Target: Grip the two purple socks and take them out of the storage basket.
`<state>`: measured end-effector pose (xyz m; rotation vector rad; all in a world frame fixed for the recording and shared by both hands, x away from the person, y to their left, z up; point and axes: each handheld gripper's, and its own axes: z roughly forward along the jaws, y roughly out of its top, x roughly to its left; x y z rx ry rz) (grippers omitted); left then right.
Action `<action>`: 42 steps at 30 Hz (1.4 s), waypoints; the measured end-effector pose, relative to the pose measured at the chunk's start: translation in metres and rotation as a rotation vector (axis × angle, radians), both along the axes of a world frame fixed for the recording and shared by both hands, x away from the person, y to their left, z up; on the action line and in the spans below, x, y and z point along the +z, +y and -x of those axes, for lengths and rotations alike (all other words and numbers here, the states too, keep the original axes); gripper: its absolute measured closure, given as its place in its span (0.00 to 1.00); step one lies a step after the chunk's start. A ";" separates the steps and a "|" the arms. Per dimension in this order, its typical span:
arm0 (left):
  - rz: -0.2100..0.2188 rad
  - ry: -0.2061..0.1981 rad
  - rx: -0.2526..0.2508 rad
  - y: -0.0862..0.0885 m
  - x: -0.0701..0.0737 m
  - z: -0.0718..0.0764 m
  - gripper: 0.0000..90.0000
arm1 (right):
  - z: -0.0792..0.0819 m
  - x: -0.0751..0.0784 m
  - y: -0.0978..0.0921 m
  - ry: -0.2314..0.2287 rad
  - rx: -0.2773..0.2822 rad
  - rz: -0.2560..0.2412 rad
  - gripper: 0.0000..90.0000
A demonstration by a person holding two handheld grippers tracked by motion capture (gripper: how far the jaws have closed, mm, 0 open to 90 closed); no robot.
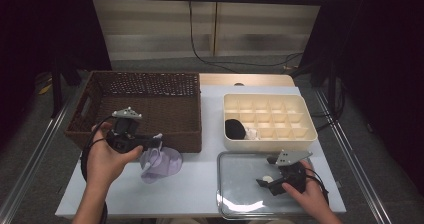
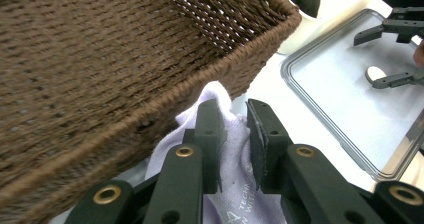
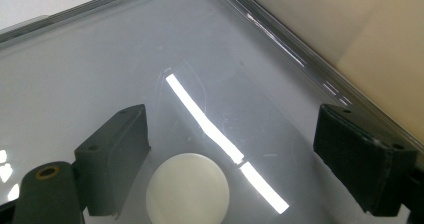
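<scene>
Gripping lilac cloth (image 2: pixel 232 149), left gripper (image 2: pixel 234 134)

The brown woven wicker basket (image 1: pixel 170 104) walls in the left gripper (image 1: pixel 155 143) from behind, its near wall just beside the lilac cloth (image 1: pixel 162 165). Open white surface (image 1: pixel 200 184) lies between cloth and shiny metal tray (image 1: pixel 240 204); the cream compartment box (image 1: pixel 305 134) blocks the tray's far edge
</scene>
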<state>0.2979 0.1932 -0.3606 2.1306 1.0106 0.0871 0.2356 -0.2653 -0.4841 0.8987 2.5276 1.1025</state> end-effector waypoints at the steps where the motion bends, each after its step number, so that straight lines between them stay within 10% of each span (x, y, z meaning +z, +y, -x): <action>1: 0.004 0.004 0.001 -0.001 -0.003 0.001 0.85 | 0.000 0.000 0.000 -0.001 -0.001 0.000 0.16; 27: 0.033 0.089 -0.154 -0.077 -0.057 0.009 0.84 | 0.000 0.000 0.000 0.000 -0.001 0.000 0.16; 42: 0.004 0.046 -0.148 -0.069 -0.089 0.013 0.71 | 0.000 0.000 0.000 0.000 -0.001 0.000 0.16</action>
